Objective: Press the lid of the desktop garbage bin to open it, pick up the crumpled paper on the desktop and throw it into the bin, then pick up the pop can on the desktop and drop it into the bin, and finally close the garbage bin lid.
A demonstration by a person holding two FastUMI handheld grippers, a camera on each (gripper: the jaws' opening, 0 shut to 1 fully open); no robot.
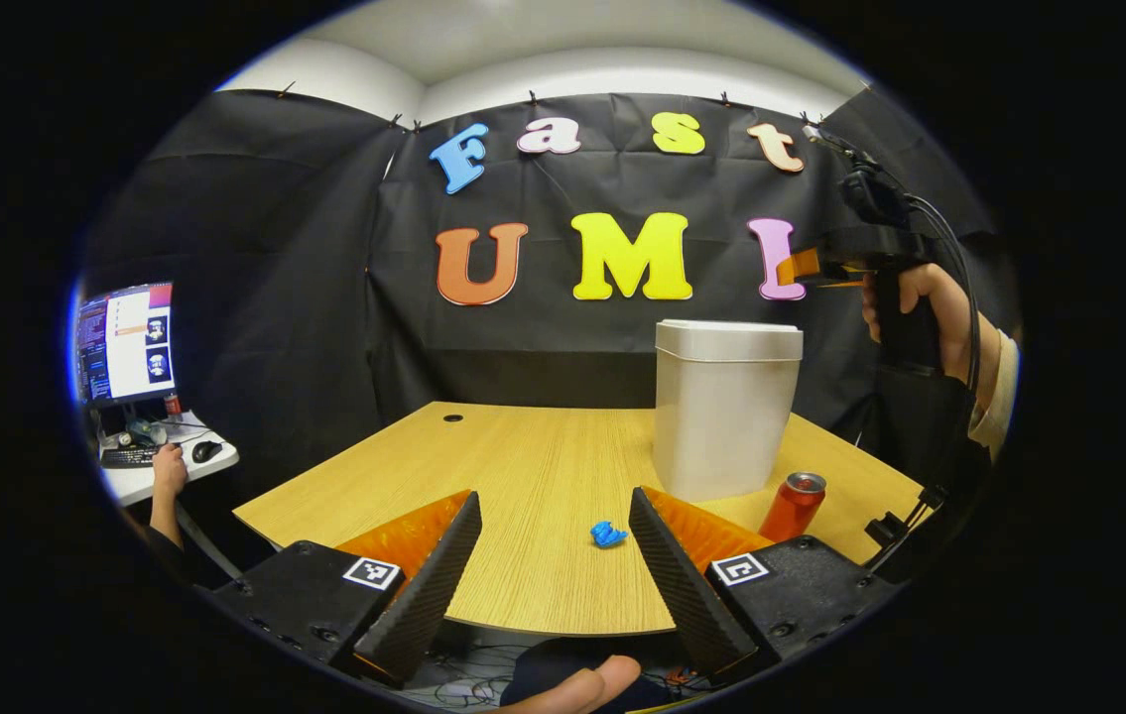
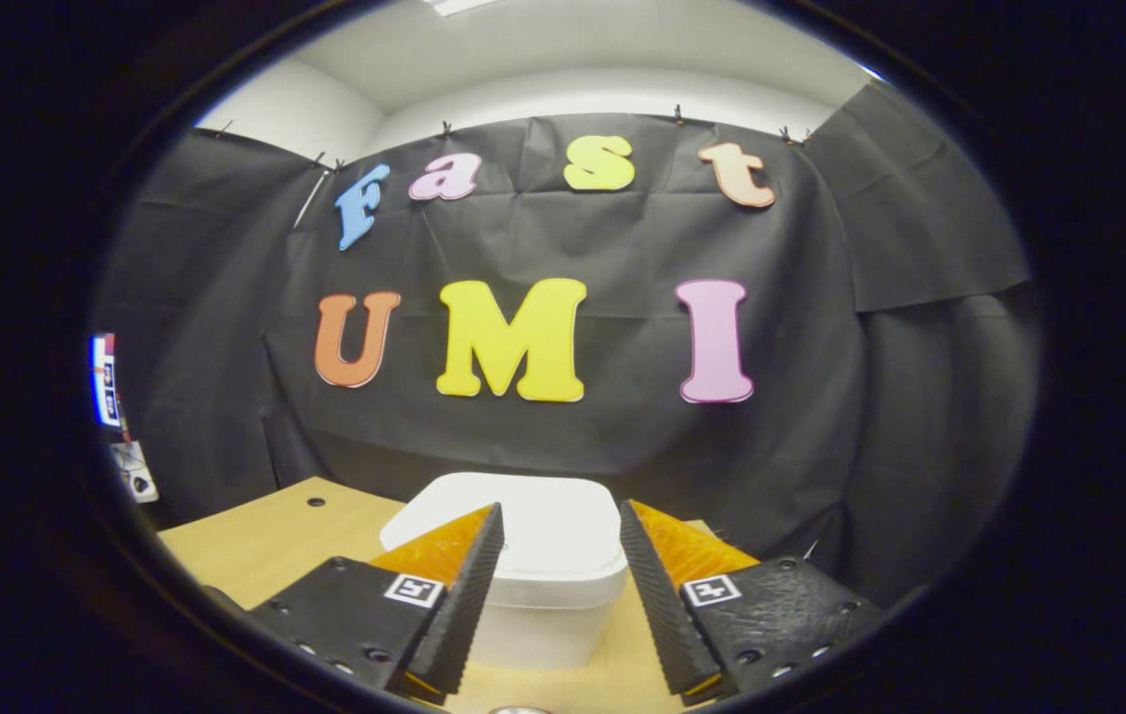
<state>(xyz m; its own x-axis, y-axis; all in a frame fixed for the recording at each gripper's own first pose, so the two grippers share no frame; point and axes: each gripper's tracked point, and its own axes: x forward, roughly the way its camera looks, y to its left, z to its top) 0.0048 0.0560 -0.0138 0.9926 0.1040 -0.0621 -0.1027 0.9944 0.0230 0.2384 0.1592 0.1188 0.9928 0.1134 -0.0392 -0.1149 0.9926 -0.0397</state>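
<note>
Right gripper view: bin lid [image 2: 508,535] below spread tongs [image 2: 556,585]

One white plastic garbage bin [image 1: 726,412] with its flat lid [image 2: 513,540] down stands on one light wooden desktop [image 1: 533,476]. Just right of the bin is one red metal pop can [image 1: 793,506], upright. In front of the bin lies one small blue crumpled paper [image 1: 608,535]. Far left of the bin there is one side desk with one lit monitor [image 1: 124,342], one keyboard [image 1: 129,457] and one dark mouse [image 1: 206,451].
</note>
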